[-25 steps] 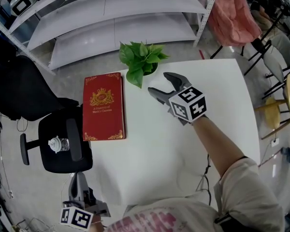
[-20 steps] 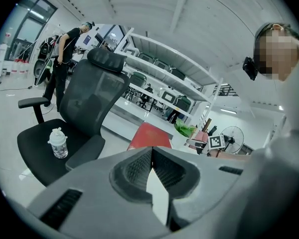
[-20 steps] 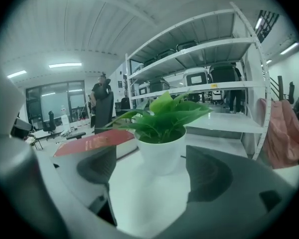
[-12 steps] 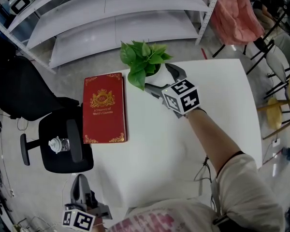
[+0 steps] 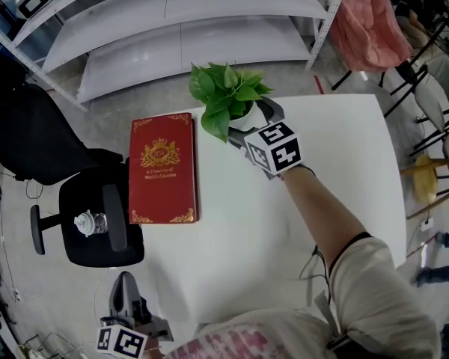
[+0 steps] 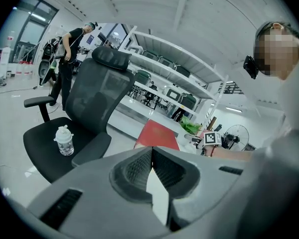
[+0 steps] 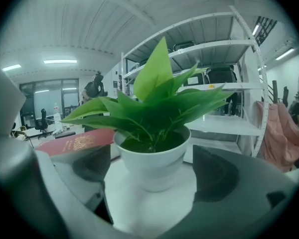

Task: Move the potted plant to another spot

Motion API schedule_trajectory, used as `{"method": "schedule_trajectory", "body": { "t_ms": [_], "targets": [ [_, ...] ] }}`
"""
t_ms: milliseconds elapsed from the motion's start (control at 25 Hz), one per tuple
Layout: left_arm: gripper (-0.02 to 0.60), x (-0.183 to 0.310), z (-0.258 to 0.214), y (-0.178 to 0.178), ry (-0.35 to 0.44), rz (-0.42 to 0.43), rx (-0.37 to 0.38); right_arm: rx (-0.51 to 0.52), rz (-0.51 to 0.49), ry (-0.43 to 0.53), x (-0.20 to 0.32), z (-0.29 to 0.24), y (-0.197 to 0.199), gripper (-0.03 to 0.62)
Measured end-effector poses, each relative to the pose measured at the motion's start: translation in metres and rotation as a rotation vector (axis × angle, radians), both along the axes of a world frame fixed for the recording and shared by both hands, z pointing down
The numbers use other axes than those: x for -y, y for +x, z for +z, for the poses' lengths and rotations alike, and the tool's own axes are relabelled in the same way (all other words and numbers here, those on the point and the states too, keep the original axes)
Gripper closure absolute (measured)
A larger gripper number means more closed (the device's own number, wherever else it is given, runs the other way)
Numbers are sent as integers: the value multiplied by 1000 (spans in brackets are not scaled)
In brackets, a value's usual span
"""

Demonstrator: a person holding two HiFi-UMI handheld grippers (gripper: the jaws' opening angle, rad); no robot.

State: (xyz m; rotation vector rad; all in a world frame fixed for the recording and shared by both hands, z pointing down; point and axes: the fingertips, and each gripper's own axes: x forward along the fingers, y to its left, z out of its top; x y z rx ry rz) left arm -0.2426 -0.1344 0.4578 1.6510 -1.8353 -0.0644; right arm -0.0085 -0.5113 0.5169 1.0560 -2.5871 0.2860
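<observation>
The potted plant [image 5: 228,97], green leaves in a small white pot, stands at the far edge of the white table [image 5: 344,155]. My right gripper [image 5: 250,123] reaches it from the near right, and its jaws have just been opening. In the right gripper view the pot [image 7: 152,162] stands between the two dark pads [image 7: 215,174] with a gap on each side. My left gripper [image 5: 120,283] hangs low at the near left, off the table. Its jaws are shut on nothing in the left gripper view [image 6: 151,157].
A red book [image 5: 162,168] lies on the table just left of the plant. A black office chair [image 5: 97,226] with a water bottle [image 5: 86,223] on its seat stands left of the table. White shelving [image 5: 172,28] runs behind; a pink-draped chair [image 5: 367,21] and a stool [image 5: 434,174] are at the right.
My right gripper has moved up and left across the table to the plant, and its jaws now stand either side of the pot. The left gripper has stayed put.
</observation>
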Motion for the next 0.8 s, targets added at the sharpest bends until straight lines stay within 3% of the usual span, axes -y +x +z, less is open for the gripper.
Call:
{"method": "schedule_trajectory", "body": {
  "t_ms": [800],
  "targets": [
    [578,-3,7,2,-18,-2,5,5,26,30,16,1,-12,82]
  ]
}}
